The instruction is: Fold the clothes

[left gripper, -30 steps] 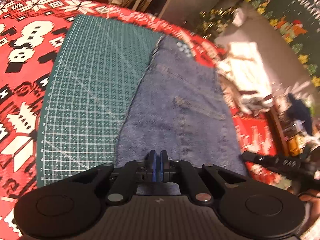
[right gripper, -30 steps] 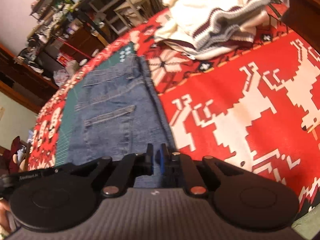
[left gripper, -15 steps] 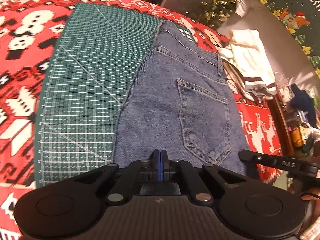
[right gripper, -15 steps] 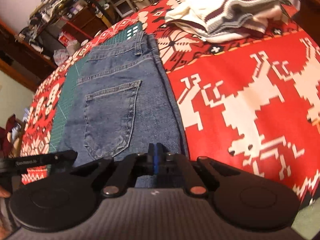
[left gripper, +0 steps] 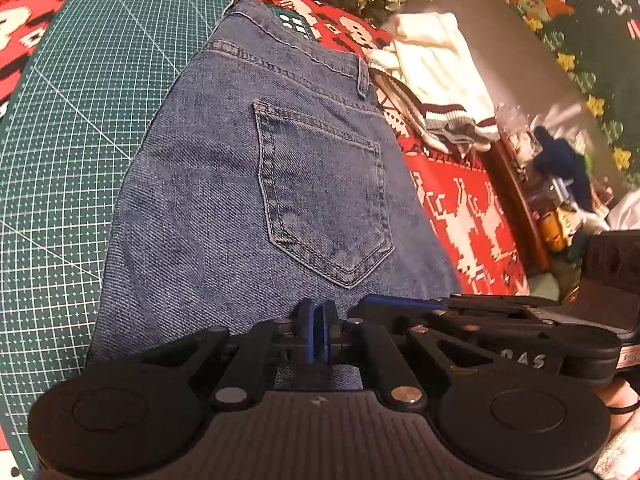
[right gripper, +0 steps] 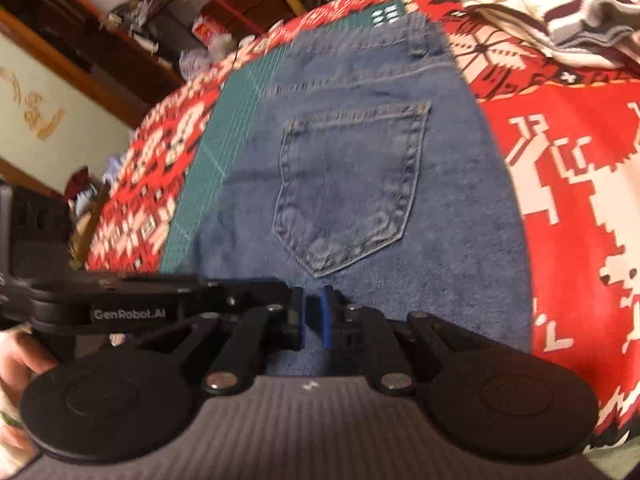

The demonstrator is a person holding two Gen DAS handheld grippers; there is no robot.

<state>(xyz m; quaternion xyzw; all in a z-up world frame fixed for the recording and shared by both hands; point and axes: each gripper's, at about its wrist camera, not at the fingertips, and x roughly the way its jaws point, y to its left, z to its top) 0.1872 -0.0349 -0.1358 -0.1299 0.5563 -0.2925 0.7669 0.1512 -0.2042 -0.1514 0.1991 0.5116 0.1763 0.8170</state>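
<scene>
Blue jeans (left gripper: 224, 200) lie flat, back side up, partly on a green cutting mat (left gripper: 80, 120) w/ white grid, partly on a red & white Christmas-pattern cloth (left gripper: 460, 216) covering the tabletop. Waistband at the far end, back pocket (left gripper: 320, 196) facing up, a belt loop on the waistband's right side. Mat shows to the left of the jeans; the cloth shows to the right.

Left claw (left gripper: 316, 332) sits low at the near end of the jeans, blue pads almost pressed together, only a thin slit between them. Denim shows under and behind the pads; can't tell if any fabric is pinched.

Right claw (right gripper: 314, 316) is just beside it, at the same near end, below the pocket tip. Its jaws are opening: a narrow gap btw the blue pads, nothing visibly between them, denim below. In the left wrist view the right claw's body comes in from the right, close alongside.

A hand (right gripper: 24, 364) shows at the left edge of the right wrist view.

Cream knit sweater (left gripper: 436, 76) w/ dark stripes lies bunched on the cloth beyond the jeans' right side, apart from them. Cluttered shelves (right gripper: 168, 12) behind the tabletop, blurred.
</scene>
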